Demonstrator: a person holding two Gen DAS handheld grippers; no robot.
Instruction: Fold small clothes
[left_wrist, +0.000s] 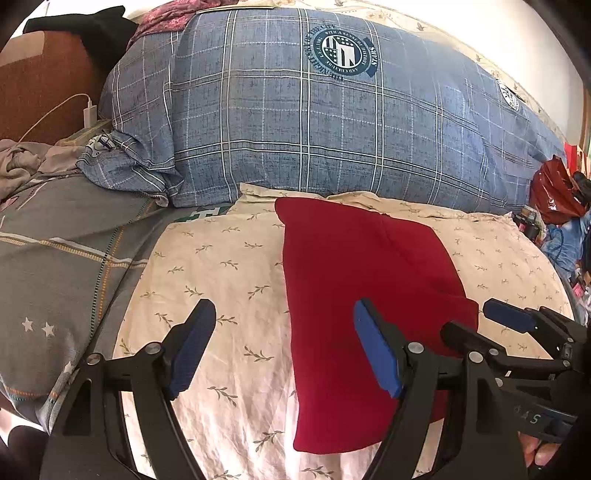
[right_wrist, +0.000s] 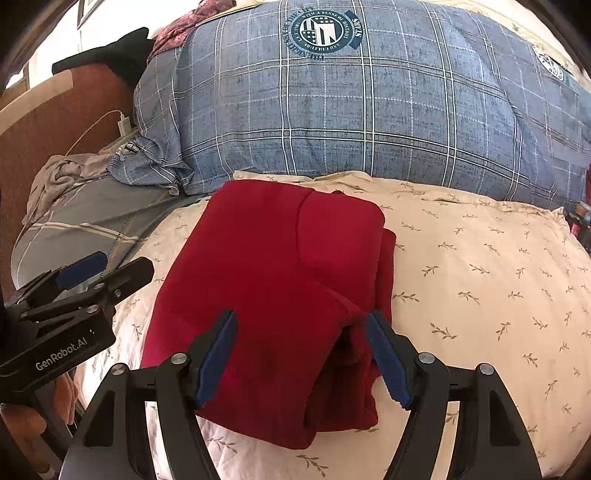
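A folded red garment (left_wrist: 354, 280) lies flat on a cream leaf-print pillow (left_wrist: 221, 273); in the right wrist view the garment (right_wrist: 273, 280) shows stacked folds on the pillow (right_wrist: 480, 280). My left gripper (left_wrist: 284, 332) is open and empty, hovering over the garment's left edge. My right gripper (right_wrist: 301, 339) is open and empty, its jaws straddling the garment's near right part. The right gripper also shows in the left wrist view (left_wrist: 476, 321), and the left gripper in the right wrist view (right_wrist: 107, 266).
A big blue plaid pillow (left_wrist: 332, 129) stands behind the garment. A grey plaid quilt (left_wrist: 62, 258) and crumpled clothes (left_wrist: 22, 158) lie at left, by a brown headboard (left_wrist: 40, 92) with a charger (left_wrist: 89, 114). A red bag (left_wrist: 554, 192) and clutter sit at right.
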